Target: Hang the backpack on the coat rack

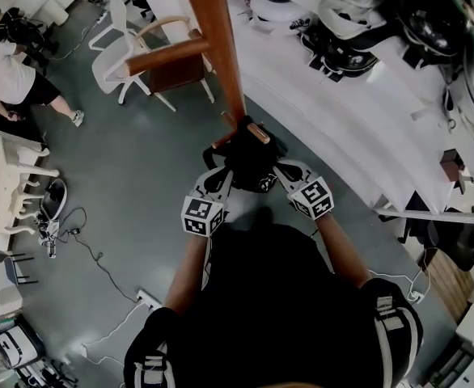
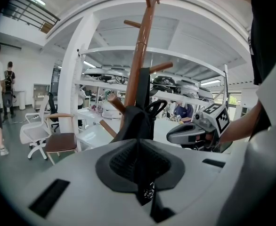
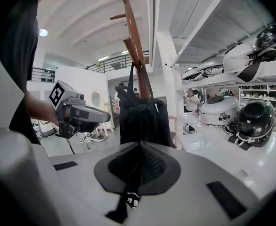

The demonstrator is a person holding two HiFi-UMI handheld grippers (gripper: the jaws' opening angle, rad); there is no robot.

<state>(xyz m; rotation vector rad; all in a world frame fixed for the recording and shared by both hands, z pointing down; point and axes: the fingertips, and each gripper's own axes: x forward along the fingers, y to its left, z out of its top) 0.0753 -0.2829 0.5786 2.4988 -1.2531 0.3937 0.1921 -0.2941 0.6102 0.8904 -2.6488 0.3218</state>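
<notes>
Spreading under everything in the head view, the grey floor [image 1: 140, 184] carries loose cables at its left edge. Long white shelving [image 1: 326, 103] runs along the right, loaded with rounded black-and-white helmets [image 3: 253, 119]. Against that shelving stands the tall brown wooden coat rack [image 1: 221, 47], a round pole with short pegs angled upward at several heights. Beyond it sits a white swivel chair [image 1: 116, 47] with a brown seat, and a person in a white shirt [image 1: 6, 75] stands well apart in the far left corner.

The black fabric backpack [image 1: 249, 160] is held off the floor, pressed up to the pole of the coat rack [image 2: 140, 65] at the height of its lower pegs. One brown peg end shows just above the top of the bag. A black carry loop rises from the backpack [image 2: 135, 121] beside the pole; whether it sits over a peg cannot be told.

Both grey grippers flank the bag, level with each other and pointing slightly downward. The left gripper [image 2: 139, 147] has its jaws pressed together on a black webbing strap [image 2: 145, 192], which trails out below them with a small printed tag. The right gripper [image 3: 140, 149] is likewise clamped on a second black strap [image 3: 128, 192], whose white-printed end hangs under the jaws, with the backpack [image 3: 142, 121] directly ahead.
</notes>
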